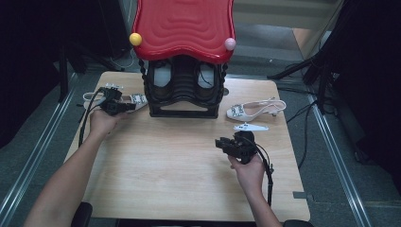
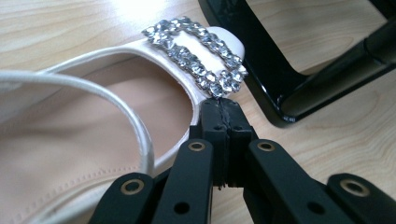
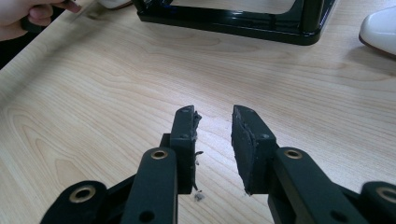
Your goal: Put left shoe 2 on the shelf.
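Observation:
A white slingback shoe point(image 1: 138, 100) with a rhinestone buckle point(image 2: 196, 56) lies at the table's far left, beside the black shoe rack point(image 1: 183, 111). My left gripper point(image 1: 127, 108) is shut. In the left gripper view its tips point(image 2: 219, 105) touch the buckle's lower corner at the edge of the shoe's upper point(image 2: 93, 140), and nothing shows between the pads. A matching white shoe point(image 1: 255, 109) lies at the far right. My right gripper point(image 1: 219, 142) hovers open over bare wood in front of that shoe, with its jaws point(image 3: 212, 121) apart and holding nothing.
The rack has a wavy red top point(image 1: 183, 26) with a yellow ball point(image 1: 135, 39) and a pink ball point(image 1: 230, 43) at its corners. Its black base point(image 3: 233, 23) stands at the back centre. A flat white piece point(image 1: 250, 127) lies near the right shoe. Cables cross the floor at the right.

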A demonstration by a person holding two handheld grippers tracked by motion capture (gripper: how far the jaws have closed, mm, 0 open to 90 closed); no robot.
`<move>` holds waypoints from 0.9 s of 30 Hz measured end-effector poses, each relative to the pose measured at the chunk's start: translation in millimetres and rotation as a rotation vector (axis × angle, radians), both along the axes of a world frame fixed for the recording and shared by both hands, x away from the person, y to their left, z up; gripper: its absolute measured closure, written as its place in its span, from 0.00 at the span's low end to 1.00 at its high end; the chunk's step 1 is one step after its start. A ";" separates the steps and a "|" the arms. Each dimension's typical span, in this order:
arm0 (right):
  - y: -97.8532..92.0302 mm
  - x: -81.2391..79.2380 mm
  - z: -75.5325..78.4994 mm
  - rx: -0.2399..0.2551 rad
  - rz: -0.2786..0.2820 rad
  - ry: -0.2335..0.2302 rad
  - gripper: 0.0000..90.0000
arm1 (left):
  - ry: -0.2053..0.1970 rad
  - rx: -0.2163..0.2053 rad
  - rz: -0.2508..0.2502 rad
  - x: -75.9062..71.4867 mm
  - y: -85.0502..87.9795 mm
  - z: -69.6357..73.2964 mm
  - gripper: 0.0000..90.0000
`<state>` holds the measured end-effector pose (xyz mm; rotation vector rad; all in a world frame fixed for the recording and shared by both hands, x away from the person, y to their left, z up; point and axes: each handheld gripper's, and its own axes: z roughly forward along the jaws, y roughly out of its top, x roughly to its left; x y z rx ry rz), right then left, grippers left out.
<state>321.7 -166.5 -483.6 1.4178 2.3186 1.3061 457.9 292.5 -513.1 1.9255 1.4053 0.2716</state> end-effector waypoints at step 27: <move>3.7 0.8 -3.3 -0.002 0.011 0.015 0.80 | -0.036 0.029 0.077 -21.4 67.1 61.6 1.00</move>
